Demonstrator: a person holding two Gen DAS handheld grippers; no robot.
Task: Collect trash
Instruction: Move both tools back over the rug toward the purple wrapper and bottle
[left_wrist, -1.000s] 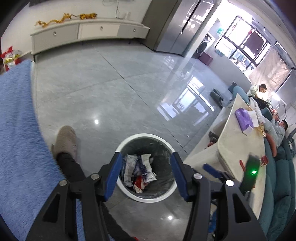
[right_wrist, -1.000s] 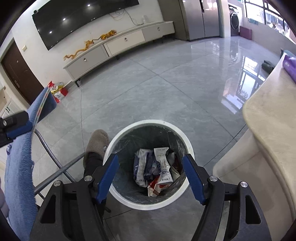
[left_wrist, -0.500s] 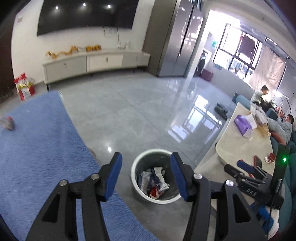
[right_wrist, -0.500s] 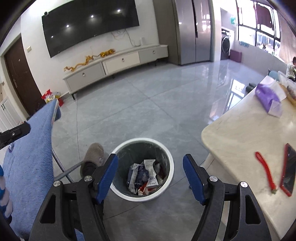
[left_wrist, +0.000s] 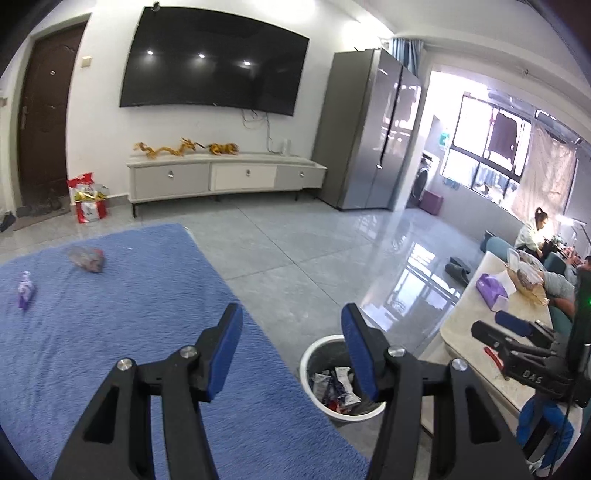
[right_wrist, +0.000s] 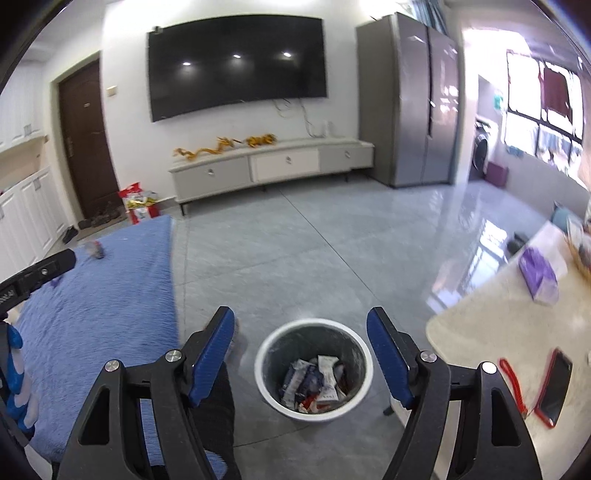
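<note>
A white-rimmed bin (right_wrist: 258, 365) stands on the grey floor with several wrappers (right_wrist: 314, 384) inside. In the left wrist view the bin (left_wrist: 308, 360) sits low, partly behind the right finger. My left gripper (left_wrist: 291, 317) is open and holds nothing, above the edge of the blue cloth (left_wrist: 110, 332). On that cloth lie a crumpled wrapper (left_wrist: 86, 258) and a small purple wrapper (left_wrist: 25, 293), both far from the fingers. My right gripper (right_wrist: 301, 319) hangs high above the bin, its jaws opening with nothing between them.
A pale table (right_wrist: 480, 332) at the right carries a purple tissue pack (right_wrist: 537, 275), a red phone (right_wrist: 554, 387) and a red cord. A person's dark leg (right_wrist: 218, 406) stands beside the bin. Two people sit far right (left_wrist: 535, 229). A TV cabinet (left_wrist: 221, 177) lines the back wall.
Both grippers have risen and tilted upward, so the bin has shrunk and dropped in both views. The blue cloth with its two wrappers has come into the left wrist view.
</note>
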